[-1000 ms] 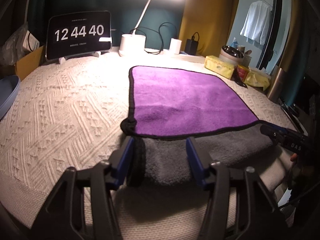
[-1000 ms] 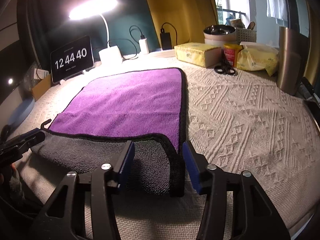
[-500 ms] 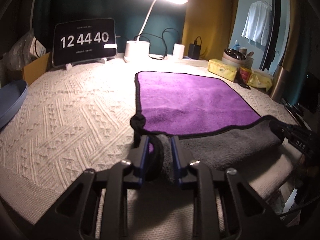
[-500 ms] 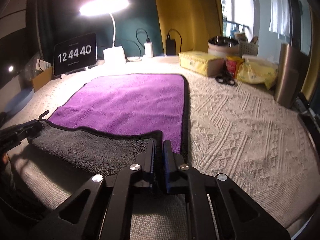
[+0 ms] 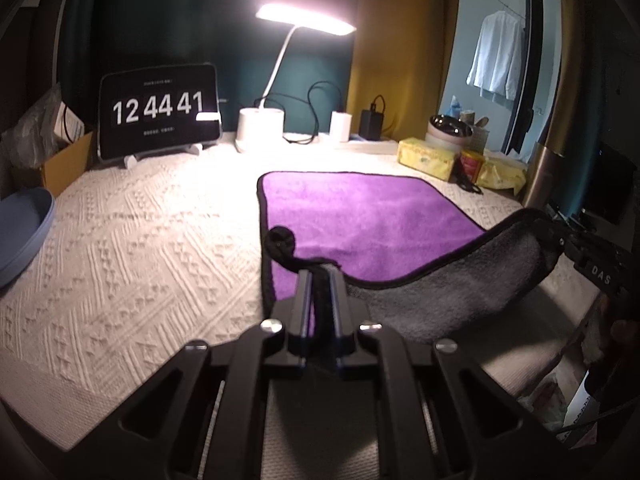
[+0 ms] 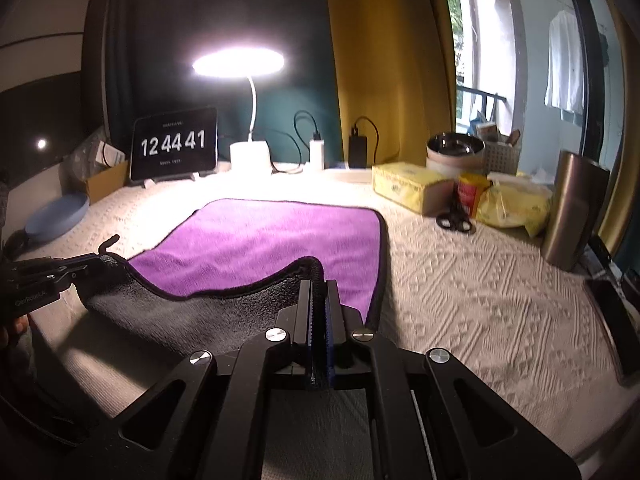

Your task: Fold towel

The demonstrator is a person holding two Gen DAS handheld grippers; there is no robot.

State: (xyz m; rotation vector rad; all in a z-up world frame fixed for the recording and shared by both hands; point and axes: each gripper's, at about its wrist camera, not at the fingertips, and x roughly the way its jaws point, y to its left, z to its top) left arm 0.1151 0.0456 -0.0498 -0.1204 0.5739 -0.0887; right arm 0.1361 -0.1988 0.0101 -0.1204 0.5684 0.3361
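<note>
A purple towel (image 5: pixel 368 216) with a black hem and grey underside lies on the cream knitted cloth (image 5: pixel 140 248); it also shows in the right wrist view (image 6: pixel 272 240). My left gripper (image 5: pixel 320 280) is shut on the towel's near left corner. My right gripper (image 6: pixel 318 292) is shut on the near right corner. Both corners are lifted off the cloth, and the near edge hangs between them with its grey underside (image 6: pixel 208 316) showing. The right gripper appears at the right edge of the left wrist view (image 5: pixel 592 256), and the left gripper at the left edge of the right wrist view (image 6: pixel 52 276).
At the back stand a clock tablet (image 5: pixel 160 114), a lit desk lamp (image 5: pixel 262 132) and chargers. A blue bowl (image 5: pixel 20 232) sits at far left. Yellow tissue packs (image 6: pixel 412 190), scissors (image 6: pixel 456 220), a red can and a metal tumbler (image 6: pixel 572 216) are at right.
Both grippers went from open around the near corners to shut on them, then rose, lifting the near edge off the cloth.
</note>
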